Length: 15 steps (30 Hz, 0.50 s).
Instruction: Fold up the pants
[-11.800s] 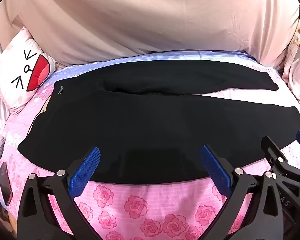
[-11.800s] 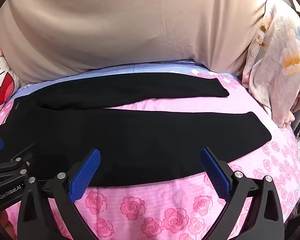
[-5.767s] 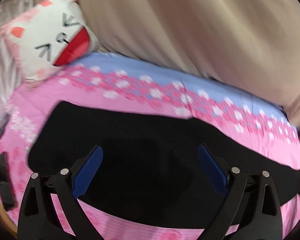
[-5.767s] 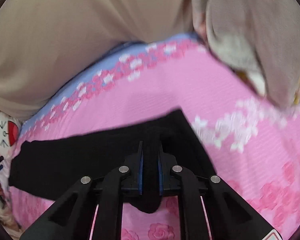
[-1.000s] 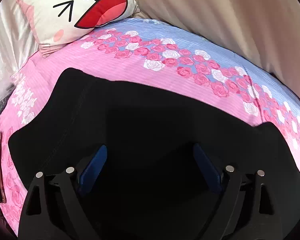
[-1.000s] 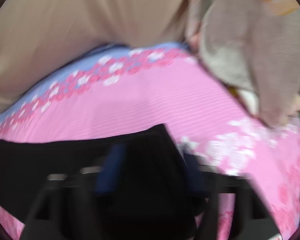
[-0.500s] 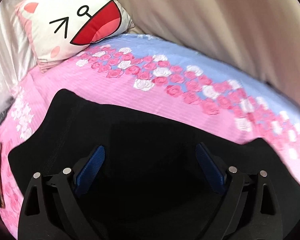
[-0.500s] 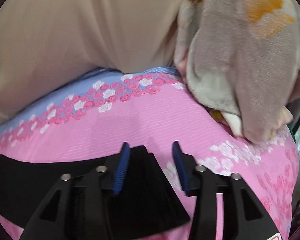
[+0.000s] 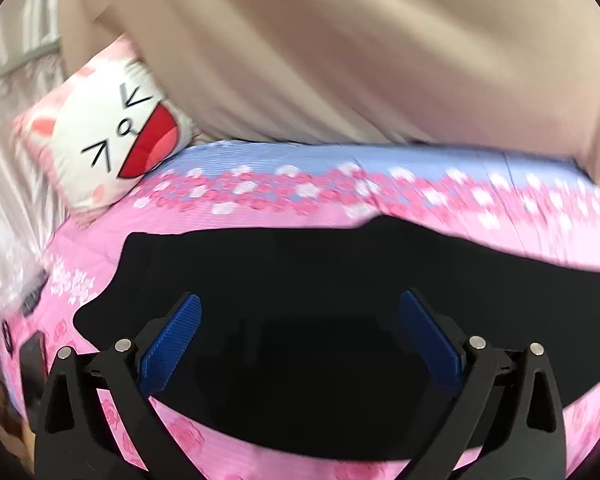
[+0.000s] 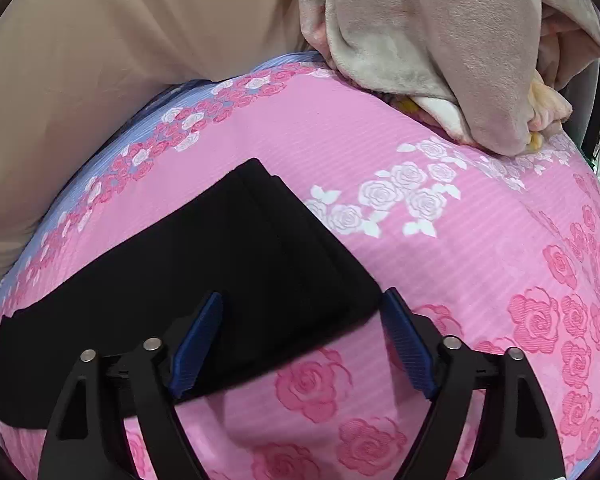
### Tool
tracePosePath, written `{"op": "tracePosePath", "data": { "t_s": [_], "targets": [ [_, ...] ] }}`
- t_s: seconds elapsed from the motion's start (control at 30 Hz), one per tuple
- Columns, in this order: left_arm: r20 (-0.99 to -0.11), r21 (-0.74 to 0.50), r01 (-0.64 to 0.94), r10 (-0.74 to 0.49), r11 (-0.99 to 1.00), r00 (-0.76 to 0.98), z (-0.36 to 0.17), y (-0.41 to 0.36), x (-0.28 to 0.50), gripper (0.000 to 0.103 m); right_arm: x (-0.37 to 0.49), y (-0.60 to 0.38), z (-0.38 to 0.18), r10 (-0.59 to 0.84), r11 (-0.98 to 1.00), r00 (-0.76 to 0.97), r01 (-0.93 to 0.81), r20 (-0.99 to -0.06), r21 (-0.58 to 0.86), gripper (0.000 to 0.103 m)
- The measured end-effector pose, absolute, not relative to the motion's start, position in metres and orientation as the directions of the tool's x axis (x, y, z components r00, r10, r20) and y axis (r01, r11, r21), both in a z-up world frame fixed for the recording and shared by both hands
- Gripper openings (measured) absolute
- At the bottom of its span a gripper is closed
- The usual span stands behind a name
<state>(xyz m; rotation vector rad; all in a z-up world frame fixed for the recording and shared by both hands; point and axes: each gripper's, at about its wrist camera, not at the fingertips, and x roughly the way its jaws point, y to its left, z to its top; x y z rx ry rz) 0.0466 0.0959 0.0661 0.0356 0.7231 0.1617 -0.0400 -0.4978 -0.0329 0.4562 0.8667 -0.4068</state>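
The black pants [image 9: 320,300] lie flat on the pink rose bedsheet, one leg folded over the other into a long band. In the left wrist view my left gripper [image 9: 300,336] hovers above the waist end, its jaws still opening wide, with nothing pinched between the blue pads. In the right wrist view the stacked cuffs of the pants [image 10: 260,248] lie on the sheet. My right gripper [image 10: 302,334] stands over the cuff corner; its jaws are opening and the pads do not press on the cloth.
A cartoon cat pillow [image 9: 112,148] leans at the back left. A beige curtain [image 9: 340,48] hangs behind the bed. A crumpled grey and cream blanket [image 10: 440,40] sits at the far right corner. A dark phone-like object [image 9: 32,364] lies by the left edge.
My right gripper has let go of the cuffs and opened; they now lie flat. My left gripper has lifted and drawn back from the waist, so more of the bed shows.
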Motion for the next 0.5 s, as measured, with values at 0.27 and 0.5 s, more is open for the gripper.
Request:
{"op": "tracePosePath", "data": {
  "t_s": [0.27, 0.5],
  "targets": [
    [-0.704, 0.035, -0.096, 0.093, 0.995, 0.704, 0.052, 0.075, 0.037, 0.098, -0.035, -0.493, -0.036, -0.21, 0.827, 0.593, 0.532, -0.777, 0.183, 0.089],
    [-0.702, 0.092, -0.116, 0.147, 0.989, 0.697, 0.041, 0.065, 0.029, 0.098, -0.042, -0.499, -0.035, -0.136, 0.82, 0.655, 0.496, -0.744, 0.286, 0.031]
  ]
}}
